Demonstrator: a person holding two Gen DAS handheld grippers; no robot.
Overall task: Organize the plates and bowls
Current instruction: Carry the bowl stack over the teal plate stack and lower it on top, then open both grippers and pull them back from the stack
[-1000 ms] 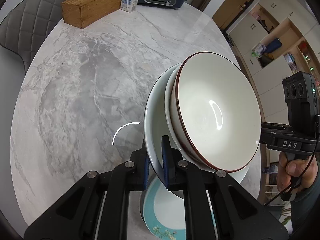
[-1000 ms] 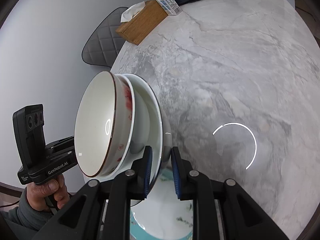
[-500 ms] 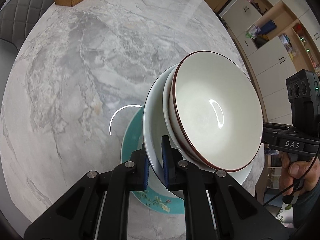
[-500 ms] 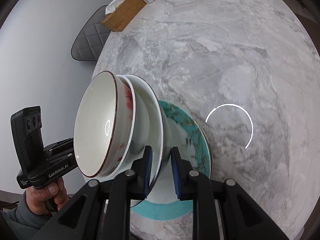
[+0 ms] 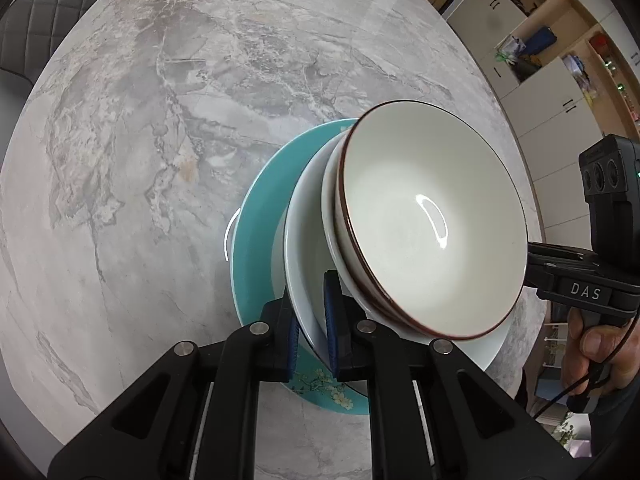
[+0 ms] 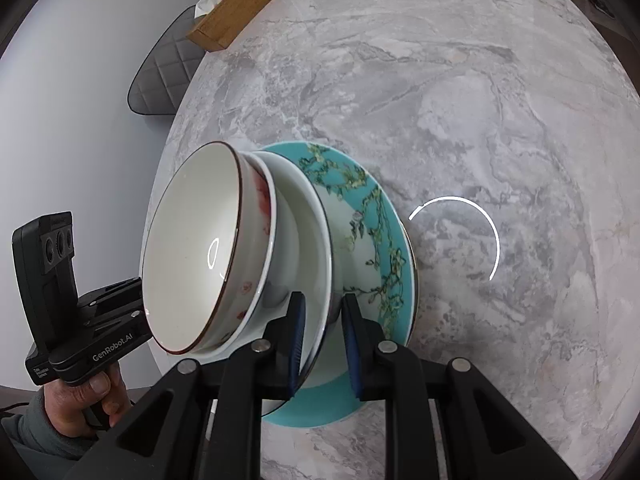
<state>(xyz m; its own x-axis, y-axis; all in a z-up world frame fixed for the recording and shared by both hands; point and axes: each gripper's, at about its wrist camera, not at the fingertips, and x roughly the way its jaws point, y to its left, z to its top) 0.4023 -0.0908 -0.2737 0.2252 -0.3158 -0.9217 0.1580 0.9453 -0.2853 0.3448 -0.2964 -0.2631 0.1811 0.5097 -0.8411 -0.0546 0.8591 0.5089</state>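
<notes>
Nearly done: nested bowls [image 5: 432, 232] on white plate [image 5: 304, 248], clamped by left tool [image 5: 312, 320] and right tool [image 6: 322, 332], hovering over teal plate [image 6: 384, 240], not yet set down.

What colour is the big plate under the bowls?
Teal plate with flowering branches, clearest in the right wrist view.

Left gripper [image 5: 311, 334] and right gripper [image 6: 322, 338] angle steeply downward, jaws clamped.
</notes>
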